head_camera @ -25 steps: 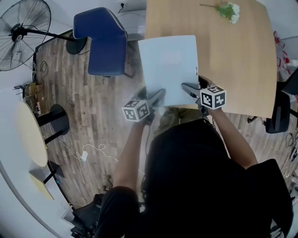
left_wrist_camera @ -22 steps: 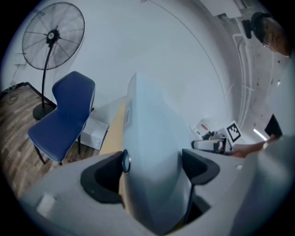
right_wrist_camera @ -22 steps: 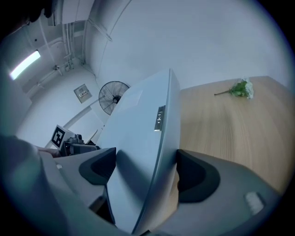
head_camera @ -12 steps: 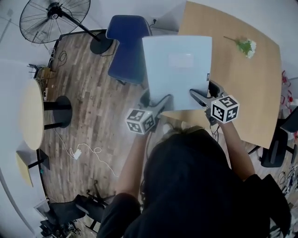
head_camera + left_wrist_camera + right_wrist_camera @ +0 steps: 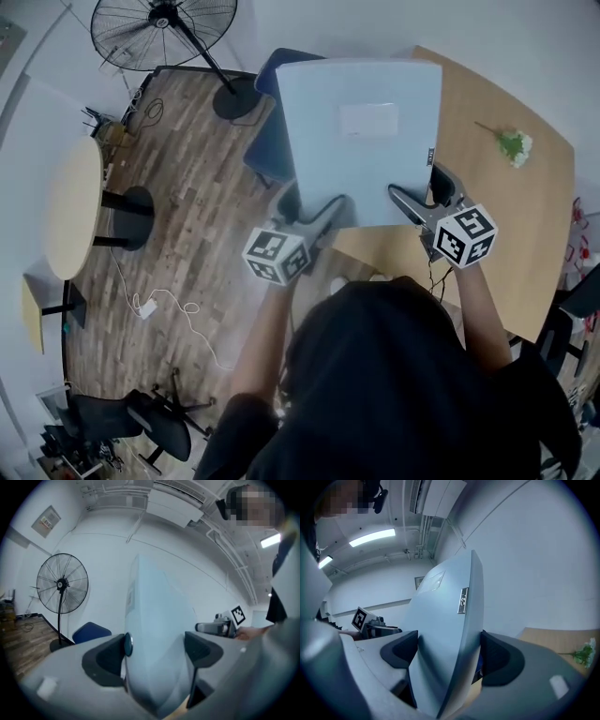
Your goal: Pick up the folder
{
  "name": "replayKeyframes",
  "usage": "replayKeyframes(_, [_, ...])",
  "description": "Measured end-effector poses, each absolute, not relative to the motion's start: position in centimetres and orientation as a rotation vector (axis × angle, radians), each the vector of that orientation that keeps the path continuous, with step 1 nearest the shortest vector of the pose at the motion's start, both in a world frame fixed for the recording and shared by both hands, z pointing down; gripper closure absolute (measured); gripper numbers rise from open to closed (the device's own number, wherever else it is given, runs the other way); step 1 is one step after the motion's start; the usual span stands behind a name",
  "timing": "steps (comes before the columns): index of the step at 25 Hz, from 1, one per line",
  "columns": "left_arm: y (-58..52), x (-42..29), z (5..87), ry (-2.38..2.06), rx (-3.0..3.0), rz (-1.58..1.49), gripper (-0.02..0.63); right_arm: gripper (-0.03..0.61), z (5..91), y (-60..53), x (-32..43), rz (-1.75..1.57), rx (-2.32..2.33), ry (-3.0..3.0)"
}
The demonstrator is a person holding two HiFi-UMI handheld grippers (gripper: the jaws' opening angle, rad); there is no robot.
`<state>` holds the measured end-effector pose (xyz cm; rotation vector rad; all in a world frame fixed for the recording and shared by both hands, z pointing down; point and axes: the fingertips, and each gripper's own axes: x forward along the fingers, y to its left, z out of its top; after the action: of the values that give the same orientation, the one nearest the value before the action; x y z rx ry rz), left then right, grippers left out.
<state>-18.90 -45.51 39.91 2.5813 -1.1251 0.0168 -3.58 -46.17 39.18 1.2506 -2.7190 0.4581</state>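
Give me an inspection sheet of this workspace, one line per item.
Surface: wooden table, mostly bare.
Job's things: pale blue folder, held up off the table by its lower edge.
Clutter: flower sprig lying on the table.
Grippers: left gripper shut on the folder's lower left; right gripper shut on its lower right.
Cables: white cable with a plug on the floor.
Surroundings: standing fan, blue chair, round side table.

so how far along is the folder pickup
Nearly finished. Done: the left gripper and right gripper are each shut on the folder at its near edge, one per corner. In hand: the folder is held up off the wooden table, tilted toward upright. Left: apparently nothing but holding it steady.
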Motion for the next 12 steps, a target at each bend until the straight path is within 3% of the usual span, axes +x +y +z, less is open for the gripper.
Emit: replayKeyframes(12, [-44.4, -23.1, 39.1, -1.170, 2.593, -0.033, 0.206, 0.160, 38.1, -45.5, -8.1, 0.403, 1.228, -2.717])
